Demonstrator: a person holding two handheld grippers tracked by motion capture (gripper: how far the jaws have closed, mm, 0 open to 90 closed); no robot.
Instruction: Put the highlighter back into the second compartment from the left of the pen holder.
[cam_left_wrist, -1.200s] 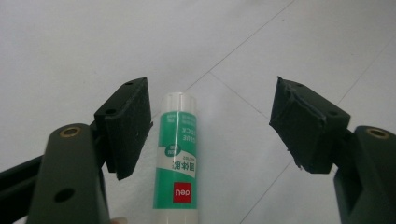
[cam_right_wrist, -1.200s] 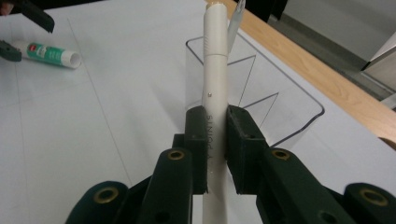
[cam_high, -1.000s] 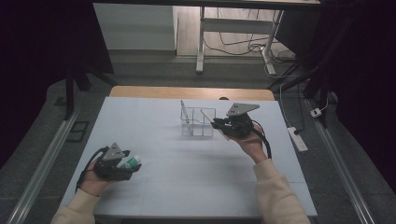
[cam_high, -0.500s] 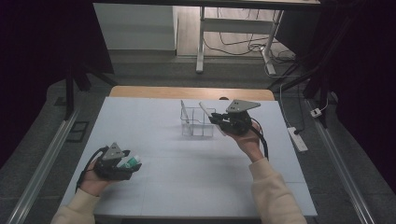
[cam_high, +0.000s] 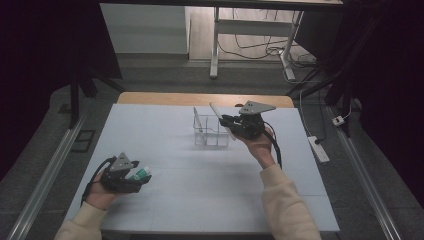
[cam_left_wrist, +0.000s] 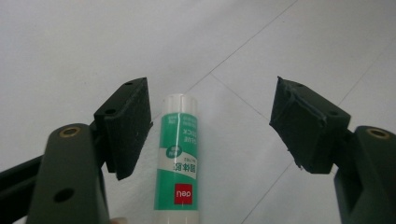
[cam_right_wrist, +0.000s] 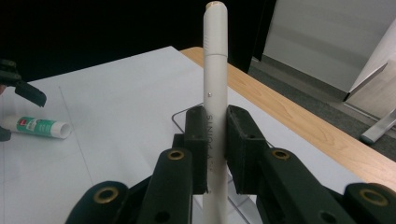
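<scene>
A green-and-white glue stick (cam_left_wrist: 177, 158) lies flat on the white table (cam_high: 200, 190). It sits between the jaws of my left gripper (cam_left_wrist: 210, 116), close to the left pad (cam_left_wrist: 128, 121), and neither pad presses on it. In the high view, the left gripper (cam_high: 131, 176) rests at the front left with the glue stick (cam_high: 142, 173) poking out. My right gripper (cam_right_wrist: 215, 144) is shut on a white pen (cam_right_wrist: 215, 70) that stands upright. That right gripper (cam_high: 231, 121) holds the pen (cam_high: 216, 111) just over a clear holder (cam_high: 210, 135), which has another pen (cam_high: 198, 120) in it.
A wooden strip (cam_high: 165, 98) borders the table's far side. A white power strip (cam_high: 318, 148) lies on the floor at the right. Metal desk legs (cam_high: 215, 45) and cables stand farther back. The right gripper view also shows the glue stick (cam_right_wrist: 37, 127) far to the left.
The right gripper with the pen has shifted slightly toward the far side, near the clear holder. The left gripper and the glue stick have not moved.
</scene>
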